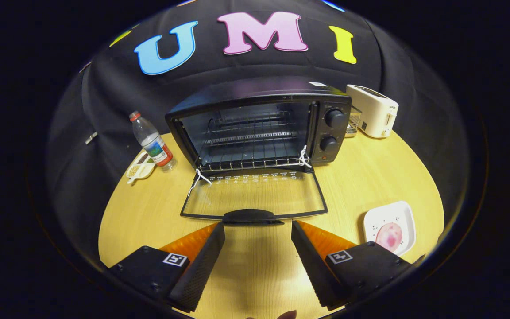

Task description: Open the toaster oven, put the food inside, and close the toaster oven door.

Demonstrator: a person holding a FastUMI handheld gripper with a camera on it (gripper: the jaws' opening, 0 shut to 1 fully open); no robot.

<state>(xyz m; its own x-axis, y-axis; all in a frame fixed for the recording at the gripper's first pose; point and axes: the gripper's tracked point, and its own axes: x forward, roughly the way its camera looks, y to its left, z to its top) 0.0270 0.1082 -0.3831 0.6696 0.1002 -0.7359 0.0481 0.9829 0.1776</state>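
A black toaster oven stands on the wooden table ahead of me, with its glass door folded down flat onto the table and the wire rack inside bare. The door's handle lies just ahead of my fingertips. My gripper hovers above the table, open, with nothing between its fingers. The food, a pink round piece, rests on a white square plate to the right of the right finger.
A plastic water bottle and a small dish with a spoon sit left of the oven. A white pop-up toaster stands at its right rear. Bare round table lies between oven and plate.
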